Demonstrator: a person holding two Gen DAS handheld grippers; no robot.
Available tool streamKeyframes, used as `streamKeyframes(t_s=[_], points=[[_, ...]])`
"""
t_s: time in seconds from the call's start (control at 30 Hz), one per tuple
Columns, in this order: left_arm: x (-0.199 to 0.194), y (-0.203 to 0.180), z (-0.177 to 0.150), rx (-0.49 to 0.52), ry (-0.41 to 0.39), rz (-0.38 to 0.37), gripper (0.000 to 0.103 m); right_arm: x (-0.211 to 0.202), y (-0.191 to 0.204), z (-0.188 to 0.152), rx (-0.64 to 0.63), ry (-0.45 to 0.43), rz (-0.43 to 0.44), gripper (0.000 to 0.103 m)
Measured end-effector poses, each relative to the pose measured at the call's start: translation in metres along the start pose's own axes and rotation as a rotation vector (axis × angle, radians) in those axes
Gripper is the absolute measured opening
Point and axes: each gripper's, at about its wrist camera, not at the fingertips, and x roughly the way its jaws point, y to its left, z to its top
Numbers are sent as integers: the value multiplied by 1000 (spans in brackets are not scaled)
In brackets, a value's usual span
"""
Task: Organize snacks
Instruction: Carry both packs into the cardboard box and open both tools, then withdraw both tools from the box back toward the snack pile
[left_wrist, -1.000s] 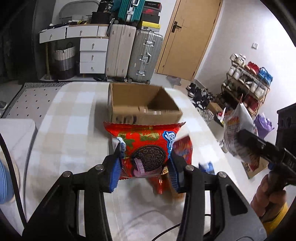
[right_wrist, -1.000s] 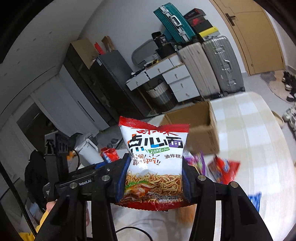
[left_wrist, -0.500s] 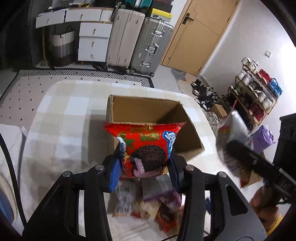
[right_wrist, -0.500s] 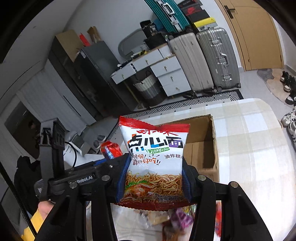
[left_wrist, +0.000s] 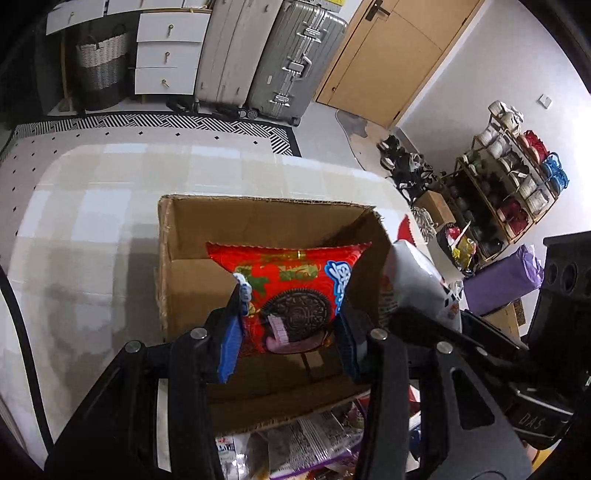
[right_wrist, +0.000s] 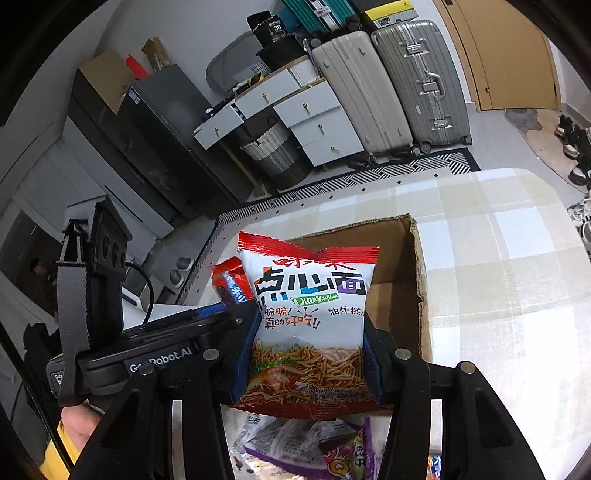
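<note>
The left gripper (left_wrist: 290, 326) is clamping a red cookie bag (left_wrist: 286, 291) by its lower half; the right gripper (right_wrist: 306, 356) is pinching a white noodle bag (right_wrist: 308, 325) the same way. Both bags are likely light, puffy and crinkly, so side pinches near the bottom seam are probably holding best without crushing the contents. Each bag is standing upright between its jaws. Just beyond and beneath both jaws, an open box (left_wrist: 184, 291) is waiting, apparently empty. Behind the jaws, loose packets (right_wrist: 314, 443) are lying on the checked table (right_wrist: 498, 277).
</note>
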Motion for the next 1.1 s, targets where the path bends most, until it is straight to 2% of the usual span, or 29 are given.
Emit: streamKeyframes(t_s=[0.17,0.3,0.6,0.73,0.8,0.87,0.9,1.07,1.1], points=[[22,9,1,-6,17,-10,41,16,-10,1,23,21,3,49],[43,15,1,-4,32,17,41,27,-17,1,39,38,-9,49],[50,16,4,-6,32,32,41,34,-20,1,26,43,-61,50],[41,19,1,-29,29,40,44,35,-18,1,30,46,-65,52],[36,20,-2,-35,25,39,54,34,-17,2,29,45,-66,53],[33,21,-3,-39,18,34,57,32,-16,4,32,40,-69,53],[30,22,-3,-41,17,38,63,30,-16,3,32,36,-70,54],[11,19,-13,-56,4,26,71,8,-5,-1,2,2,-66,56],[3,17,-17,-60,-11,33,78,3,-2,-2,-8,-4,-67,57]])
